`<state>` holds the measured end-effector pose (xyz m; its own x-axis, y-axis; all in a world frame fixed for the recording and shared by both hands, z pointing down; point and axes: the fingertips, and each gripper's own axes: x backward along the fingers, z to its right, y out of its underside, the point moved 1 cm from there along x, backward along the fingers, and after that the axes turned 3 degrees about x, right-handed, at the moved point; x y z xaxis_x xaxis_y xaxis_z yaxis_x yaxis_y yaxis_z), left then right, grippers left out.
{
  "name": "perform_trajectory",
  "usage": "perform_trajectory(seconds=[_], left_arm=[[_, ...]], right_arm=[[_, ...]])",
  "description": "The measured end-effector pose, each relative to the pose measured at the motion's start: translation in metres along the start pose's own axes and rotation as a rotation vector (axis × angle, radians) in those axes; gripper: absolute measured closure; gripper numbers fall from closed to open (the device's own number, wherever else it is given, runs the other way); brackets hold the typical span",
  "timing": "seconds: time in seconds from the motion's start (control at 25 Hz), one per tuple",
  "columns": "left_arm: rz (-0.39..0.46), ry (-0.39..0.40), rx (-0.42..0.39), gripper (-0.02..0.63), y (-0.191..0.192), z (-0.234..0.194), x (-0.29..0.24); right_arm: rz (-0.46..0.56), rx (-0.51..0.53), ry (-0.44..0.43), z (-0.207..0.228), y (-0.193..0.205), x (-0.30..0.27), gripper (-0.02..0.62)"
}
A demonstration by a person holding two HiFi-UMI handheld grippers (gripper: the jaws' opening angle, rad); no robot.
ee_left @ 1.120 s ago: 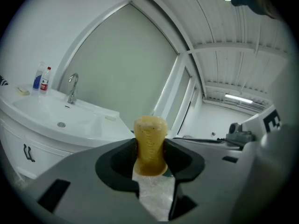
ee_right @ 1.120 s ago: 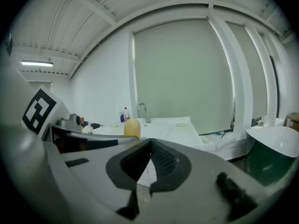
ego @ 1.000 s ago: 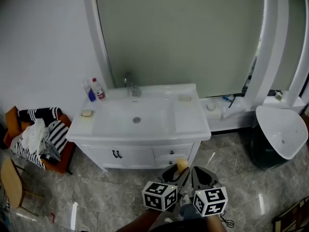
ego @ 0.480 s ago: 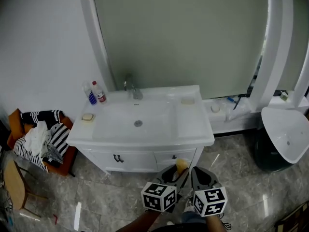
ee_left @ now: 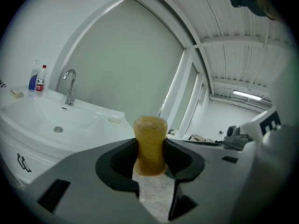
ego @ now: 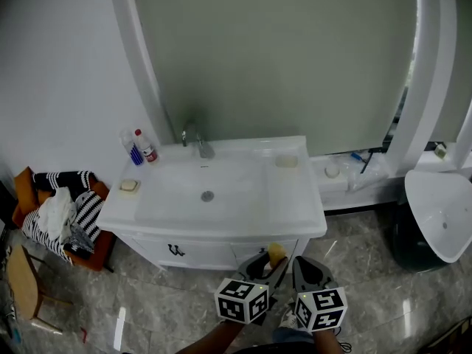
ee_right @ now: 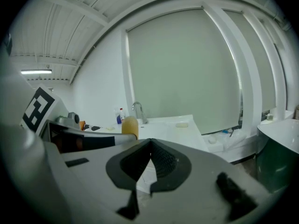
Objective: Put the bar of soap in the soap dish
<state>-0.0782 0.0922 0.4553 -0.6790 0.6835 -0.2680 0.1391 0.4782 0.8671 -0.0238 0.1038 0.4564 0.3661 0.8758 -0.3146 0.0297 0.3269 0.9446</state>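
Washbasin (ego: 295,198) sits nearer now; left hand-held gripper (ego: 273,262) grips soap (ee_left: 150,141).

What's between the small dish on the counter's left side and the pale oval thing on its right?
Head view: only the sink basin with its drain lies between the small dish and the pale oval thing.

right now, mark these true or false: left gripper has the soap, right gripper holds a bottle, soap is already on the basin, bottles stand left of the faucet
1. The left gripper is shut on the bar of soap. True.
2. The right gripper holds a bottle. False: its jaws are together with nothing between them.
3. The soap lies on the washbasin. False: it is in the left gripper, in front of the cabinet.
4. In the head view, the bottles stand left of the faucet. True.
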Motion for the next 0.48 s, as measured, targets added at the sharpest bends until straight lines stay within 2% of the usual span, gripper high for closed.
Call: perform_trajectory(seconds=[0.48], left_arm=[[-0.006, -0.044, 0.005, 0.422, -0.025, -0.018, -0.07]], right_arm=[[0.001, -0.027, -0.039, 0.055, -0.016, -0.052, 0.583]])
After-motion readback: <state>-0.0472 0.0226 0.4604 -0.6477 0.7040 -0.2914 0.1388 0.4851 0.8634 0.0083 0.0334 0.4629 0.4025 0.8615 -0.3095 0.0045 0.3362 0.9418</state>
